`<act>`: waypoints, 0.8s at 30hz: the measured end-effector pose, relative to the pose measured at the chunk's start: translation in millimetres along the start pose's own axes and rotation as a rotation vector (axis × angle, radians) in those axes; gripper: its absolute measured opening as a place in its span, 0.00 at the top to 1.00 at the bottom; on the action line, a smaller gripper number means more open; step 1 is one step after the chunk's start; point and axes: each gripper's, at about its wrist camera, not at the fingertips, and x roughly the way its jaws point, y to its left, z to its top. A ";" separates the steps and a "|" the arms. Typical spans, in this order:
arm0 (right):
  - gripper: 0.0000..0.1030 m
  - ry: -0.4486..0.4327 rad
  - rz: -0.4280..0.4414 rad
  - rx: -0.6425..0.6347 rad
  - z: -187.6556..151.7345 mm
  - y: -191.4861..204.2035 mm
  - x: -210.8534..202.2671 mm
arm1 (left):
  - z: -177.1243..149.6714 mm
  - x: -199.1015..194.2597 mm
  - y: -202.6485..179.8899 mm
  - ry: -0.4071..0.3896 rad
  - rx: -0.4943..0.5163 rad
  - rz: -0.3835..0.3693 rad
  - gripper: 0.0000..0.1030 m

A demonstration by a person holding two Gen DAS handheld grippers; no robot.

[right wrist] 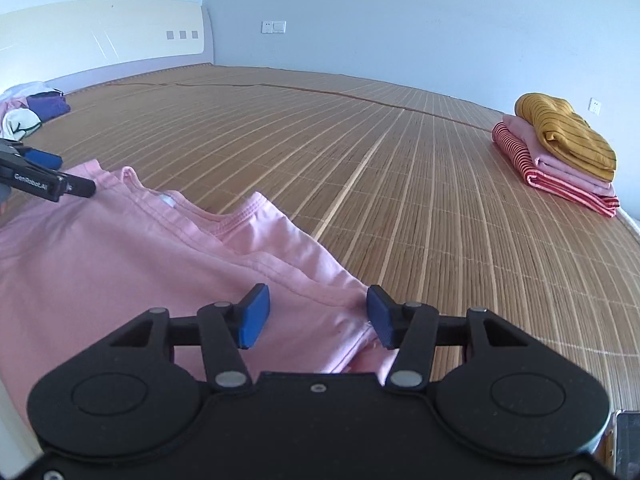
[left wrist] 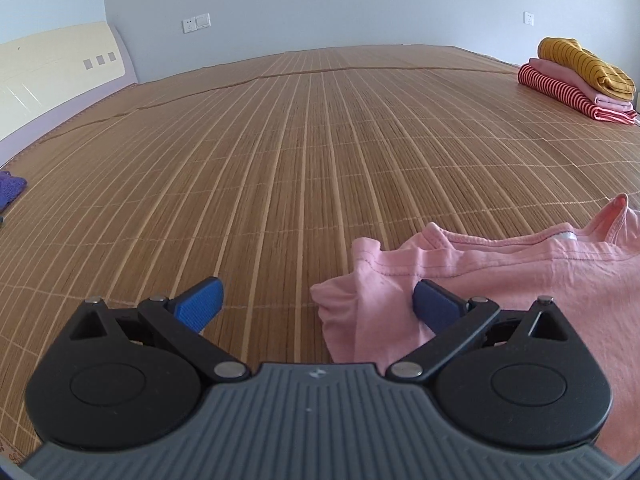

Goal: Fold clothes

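Observation:
A pink shirt (left wrist: 520, 280) lies on the bamboo mat (left wrist: 280, 160), its collar facing the far side. My left gripper (left wrist: 316, 304) is open over the shirt's left sleeve edge, with the right pad (left wrist: 434, 304) resting on the fabric. In the right wrist view the pink shirt (right wrist: 120, 260) fills the lower left. My right gripper (right wrist: 318, 316) is open astride the shirt's right shoulder and sleeve edge. The left gripper (right wrist: 52, 176) shows at the far left by the shirt's other shoulder.
A stack of folded clothes (left wrist: 580, 80), striped red, pink and mustard, sits at the far right of the mat (right wrist: 400, 160); it also shows in the right wrist view (right wrist: 560, 152). Loose clothes (right wrist: 32, 108) lie at the far left by the headboard (right wrist: 100, 36). A purple cloth (left wrist: 10, 188) is at the left edge.

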 end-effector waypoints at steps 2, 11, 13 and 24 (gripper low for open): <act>0.46 -0.008 -0.044 0.021 0.7 -8.5 0.2 | -1.2 -4.4 8.8 -0.002 -0.017 0.015 0.00; 0.54 -0.022 0.074 0.202 -3.3 -38.2 -21.0 | -0.4 -33.3 18.5 -0.091 -0.041 -0.123 0.00; 0.54 -0.014 0.082 0.224 -1.9 -41.1 -14.9 | -0.9 -31.3 14.8 -0.089 -0.032 -0.147 0.00; 0.93 -0.096 0.074 0.109 24.3 -29.4 -33.3 | -17.8 -19.3 -3.3 -0.042 0.080 -0.024 0.00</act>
